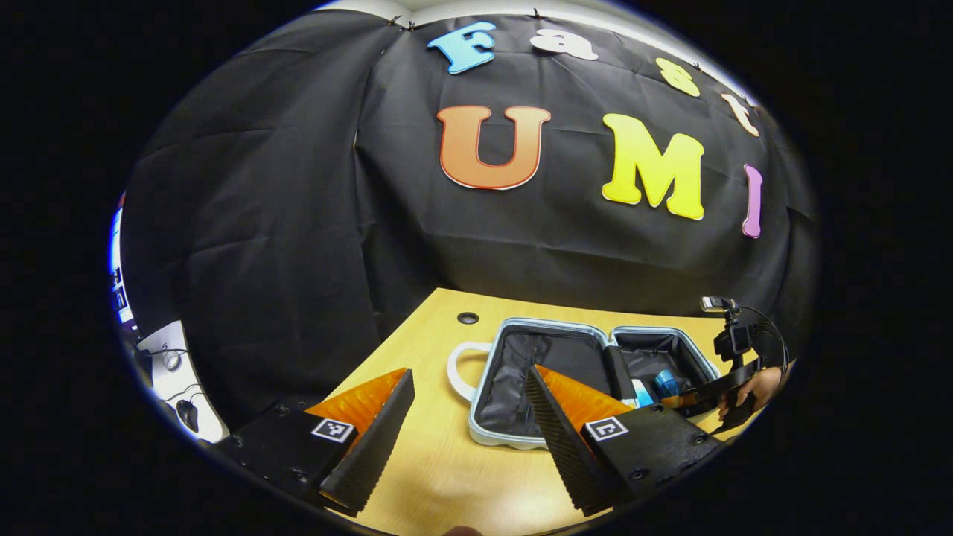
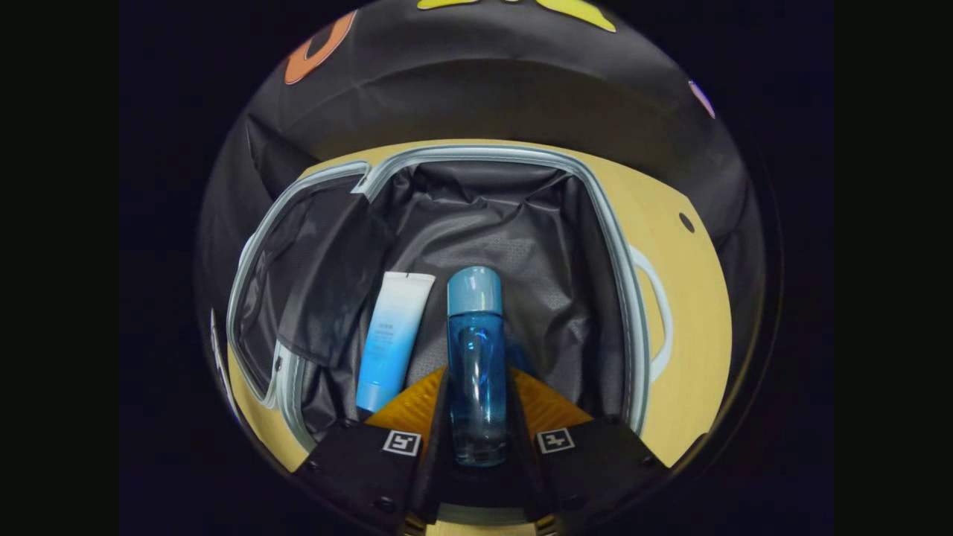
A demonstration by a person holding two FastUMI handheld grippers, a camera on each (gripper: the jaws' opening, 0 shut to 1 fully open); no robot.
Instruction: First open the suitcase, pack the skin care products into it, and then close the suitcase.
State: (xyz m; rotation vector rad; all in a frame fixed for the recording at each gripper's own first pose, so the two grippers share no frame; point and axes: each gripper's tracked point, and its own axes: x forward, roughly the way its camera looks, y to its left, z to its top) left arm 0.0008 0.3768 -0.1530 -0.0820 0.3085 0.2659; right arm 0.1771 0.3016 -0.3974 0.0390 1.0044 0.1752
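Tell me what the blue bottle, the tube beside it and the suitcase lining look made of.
Blue bottle: clear, glossy plastic or glass, see-through with highlights; opaque cap looks plastic. Tube: soft matte plastic, probably, with a flat crimped end. Suitcase lining: thin dark woven fabric, creased, slightly shiny.

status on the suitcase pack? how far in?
Done: suitcase lies open on the table, and a tube already rests in its lining. In hand: the right tool is shut on a blue bottle, held over the open half beside the tube. The left tool is open and holds nothing. Left: release the bottle and close the lid.
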